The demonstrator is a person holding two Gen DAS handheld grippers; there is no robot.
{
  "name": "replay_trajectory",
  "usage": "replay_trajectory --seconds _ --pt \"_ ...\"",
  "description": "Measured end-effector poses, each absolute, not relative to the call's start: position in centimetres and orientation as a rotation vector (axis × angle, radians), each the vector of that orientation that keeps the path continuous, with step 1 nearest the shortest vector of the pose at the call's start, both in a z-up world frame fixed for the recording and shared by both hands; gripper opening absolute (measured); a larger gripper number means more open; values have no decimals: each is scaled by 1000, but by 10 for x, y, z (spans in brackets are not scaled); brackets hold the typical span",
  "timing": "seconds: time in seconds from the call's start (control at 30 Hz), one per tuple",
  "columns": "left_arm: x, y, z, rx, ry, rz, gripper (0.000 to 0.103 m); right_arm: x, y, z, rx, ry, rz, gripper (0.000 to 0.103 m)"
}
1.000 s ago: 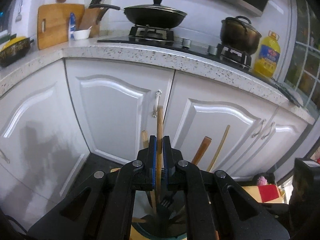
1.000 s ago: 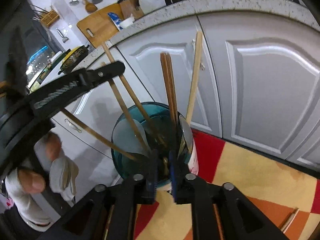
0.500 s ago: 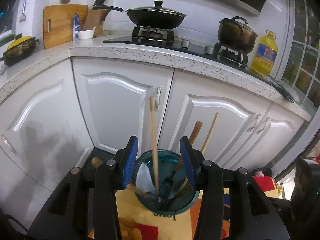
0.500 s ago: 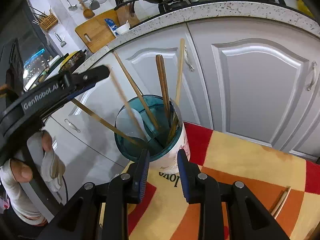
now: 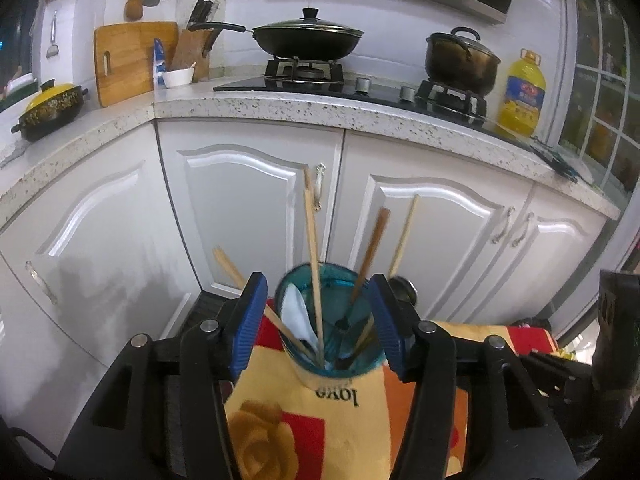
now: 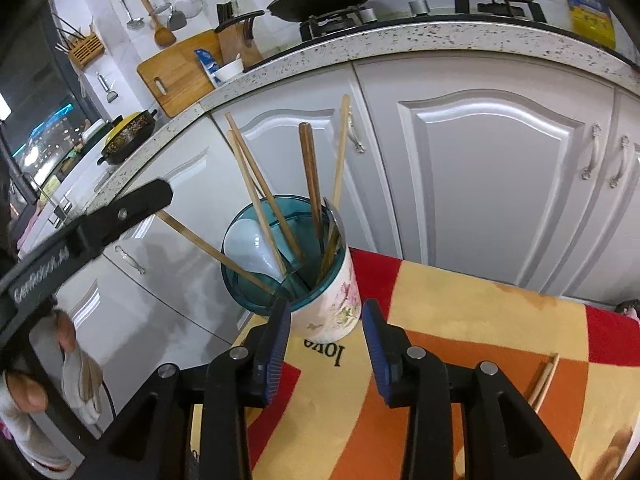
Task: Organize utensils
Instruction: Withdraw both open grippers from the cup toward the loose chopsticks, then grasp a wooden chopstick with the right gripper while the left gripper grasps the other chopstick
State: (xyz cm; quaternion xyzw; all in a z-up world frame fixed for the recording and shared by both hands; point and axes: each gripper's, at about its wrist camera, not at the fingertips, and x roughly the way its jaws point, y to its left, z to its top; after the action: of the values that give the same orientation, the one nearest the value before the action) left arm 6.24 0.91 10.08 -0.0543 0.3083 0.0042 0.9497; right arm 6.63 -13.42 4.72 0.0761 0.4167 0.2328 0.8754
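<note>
Left wrist view: a second ago the left gripper [image 5: 320, 320] was clenched on a pale chopstick [image 5: 311, 256] above the holder [image 5: 332, 364]; now its jaws are opening wide with nothing pressed between them, and that chopstick stands in the holder with the other chopsticks, a white spoon [image 5: 298, 316] and a fork [image 5: 343, 322]. That piece looks delivered. The right gripper [image 6: 326, 336], earlier nearly closed right at the holder's rim, is opening too, empty, and sits just short of the holder [image 6: 328, 300].

The holder stands near the edge of the cloth-covered surface [image 6: 460, 312] that faces the cabinet doors [image 6: 500, 168], so a knock could tip it off. Leaning chopsticks fan out past its rim towards the left gripper. One more chopstick [image 6: 545, 378] lies on the cloth well right of the holder, with open room around it: likely the next pick.
</note>
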Motion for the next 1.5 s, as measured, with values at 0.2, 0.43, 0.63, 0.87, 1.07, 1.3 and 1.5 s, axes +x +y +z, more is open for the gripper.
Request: replay_trajectory --seconds 0.2,0.43,0.63,0.87,1.07,1.3,1.5 --pt "44 -6 93 -104 640 -15 53 52 -142 46 150 868 453 37" --pt "31 -22 80 -87 667 -28 53 37 -159 43 150 872 408 38" --pt "23 -33 69 -85 690 -51 53 25 -181 37 176 885 370 40" --pt "17 -45 47 -121 753 -146 53 11 -224 19 194 917 303 42" --pt "17 -62 15 -128 841 -192 53 7 -277 -38 250 1040 185 40" --pt "24 -91 -13 -73 928 -254 53 24 -290 -82 254 1119 166 28" --pt "33 -108 -27 -40 975 -292 53 40 -287 -91 139 1124 127 9"
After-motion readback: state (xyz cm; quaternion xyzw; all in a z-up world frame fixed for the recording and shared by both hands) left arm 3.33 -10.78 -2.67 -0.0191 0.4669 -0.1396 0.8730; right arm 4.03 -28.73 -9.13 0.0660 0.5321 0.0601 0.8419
